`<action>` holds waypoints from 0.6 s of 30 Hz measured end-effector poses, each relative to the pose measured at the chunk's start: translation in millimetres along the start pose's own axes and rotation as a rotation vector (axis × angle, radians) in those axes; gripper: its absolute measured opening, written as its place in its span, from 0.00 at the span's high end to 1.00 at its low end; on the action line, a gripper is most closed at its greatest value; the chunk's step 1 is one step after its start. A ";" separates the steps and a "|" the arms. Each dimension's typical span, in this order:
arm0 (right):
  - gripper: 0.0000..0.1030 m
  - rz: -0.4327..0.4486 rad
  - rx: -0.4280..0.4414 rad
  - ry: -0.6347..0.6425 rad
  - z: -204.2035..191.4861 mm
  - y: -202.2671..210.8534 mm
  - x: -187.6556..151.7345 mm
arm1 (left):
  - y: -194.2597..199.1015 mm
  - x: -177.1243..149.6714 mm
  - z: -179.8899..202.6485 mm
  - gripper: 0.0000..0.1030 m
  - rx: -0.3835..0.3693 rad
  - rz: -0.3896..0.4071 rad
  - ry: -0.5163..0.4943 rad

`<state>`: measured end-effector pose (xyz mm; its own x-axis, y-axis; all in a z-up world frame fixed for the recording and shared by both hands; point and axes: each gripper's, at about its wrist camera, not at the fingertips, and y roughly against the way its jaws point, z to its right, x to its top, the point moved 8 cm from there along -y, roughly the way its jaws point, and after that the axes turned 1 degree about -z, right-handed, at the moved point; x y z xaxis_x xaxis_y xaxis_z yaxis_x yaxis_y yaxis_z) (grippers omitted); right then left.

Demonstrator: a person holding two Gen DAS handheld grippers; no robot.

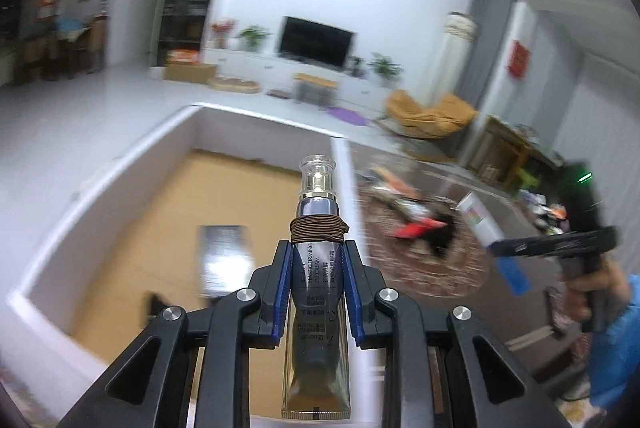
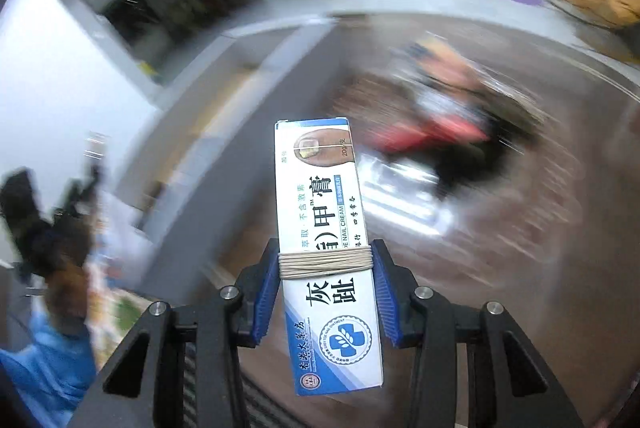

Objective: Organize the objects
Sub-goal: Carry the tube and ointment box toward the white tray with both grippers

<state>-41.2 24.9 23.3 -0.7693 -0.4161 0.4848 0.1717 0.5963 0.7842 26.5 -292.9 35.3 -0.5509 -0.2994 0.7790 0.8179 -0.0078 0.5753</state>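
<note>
Blue pads: both grippers carry ribbed blue pads on black finger arms, and each pair is loaded.
Left gripper [image 1: 318, 268]: we see it clamped nearly as narrow as it goes on an eye cream tube [image 1: 317, 292]; the pads press the tube's two sides just below a brown elastic band [image 1: 319, 229] wound round its neck.
Tube attitude: clear cap pointing away from us, crimped end back between the finger arms.
Right gripper [image 2: 326, 270]: we see its pads pressed on the two long sides of a nail cream box [image 2: 326, 252], white and blue, with a pale elastic band [image 2: 326, 260] wound round it at the fingertips.
Below the left: a white-walled bin [image 1: 120, 164] with a tan floor; a silvery packet [image 1: 224, 256] already lies in it. The tube hangs above that floor, not touching it.
Below the right: a dark tabletop [image 2: 540, 268] with a blurred heap of mixed things [image 2: 452, 132]; the box is clear of the heap, in the air.
Step in hand: we judge both items picked and in carry; the blur fits that.
Next move: we expect the left to lower the tube into the bin beside the packet and spread its pads; the right needs to cross to the bin, clear its wall, then let go.
Risk: the two grippers crowding each other at the wall.
</note>
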 end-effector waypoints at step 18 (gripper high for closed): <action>0.03 0.123 -0.050 0.256 -168.1 -106.2 26.1 | -27.6 -28.7 -93.6 0.12 0.378 -0.129 0.042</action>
<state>24.0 -164.7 17.8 -0.5615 -0.5067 0.6542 0.2889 0.6208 0.7288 35.3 -373.3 -26.3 -0.6316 -0.3577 0.6879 0.6191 0.3014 0.7252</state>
